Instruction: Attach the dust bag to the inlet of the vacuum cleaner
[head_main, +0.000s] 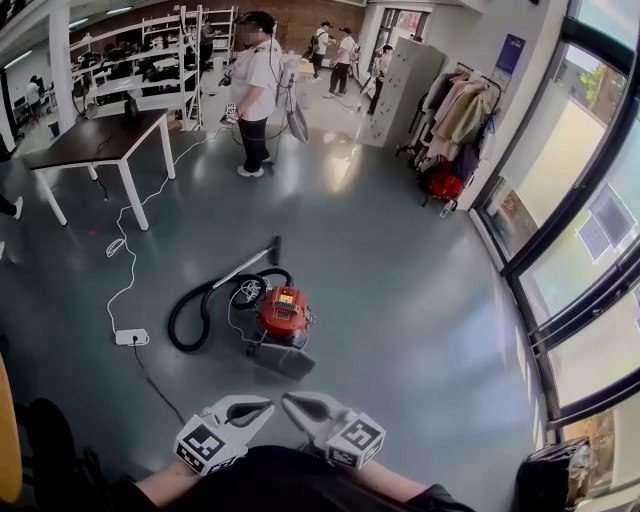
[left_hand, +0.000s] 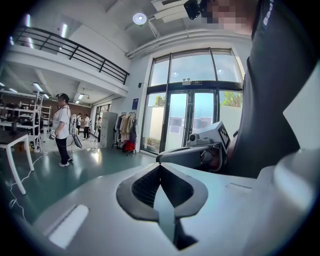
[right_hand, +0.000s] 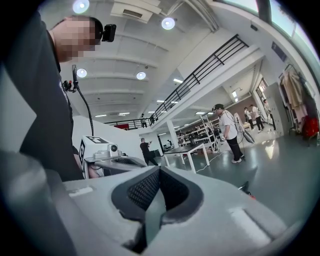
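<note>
The red canister vacuum cleaner (head_main: 285, 312) stands on the floor ahead of me, with its black hose (head_main: 195, 315) looped to the left and its wand (head_main: 248, 264) lying behind it. A flat grey piece (head_main: 283, 360) lies against its near side; I cannot tell what it is. No dust bag is recognisable in any view. My left gripper (head_main: 266, 407) and right gripper (head_main: 288, 401) are held close to my body, tips nearly meeting, well short of the vacuum. Both are shut and empty. The left gripper view shows shut jaws (left_hand: 160, 168) and the right gripper (left_hand: 200, 152); the right gripper view shows its shut jaws (right_hand: 159, 171).
A white power strip (head_main: 131, 337) with cables lies left of the hose. A dark-topped table (head_main: 100, 140) stands far left. A person (head_main: 258, 90) with another vacuum stands beyond. A coat rack (head_main: 455, 115) and tall windows (head_main: 575, 200) line the right side.
</note>
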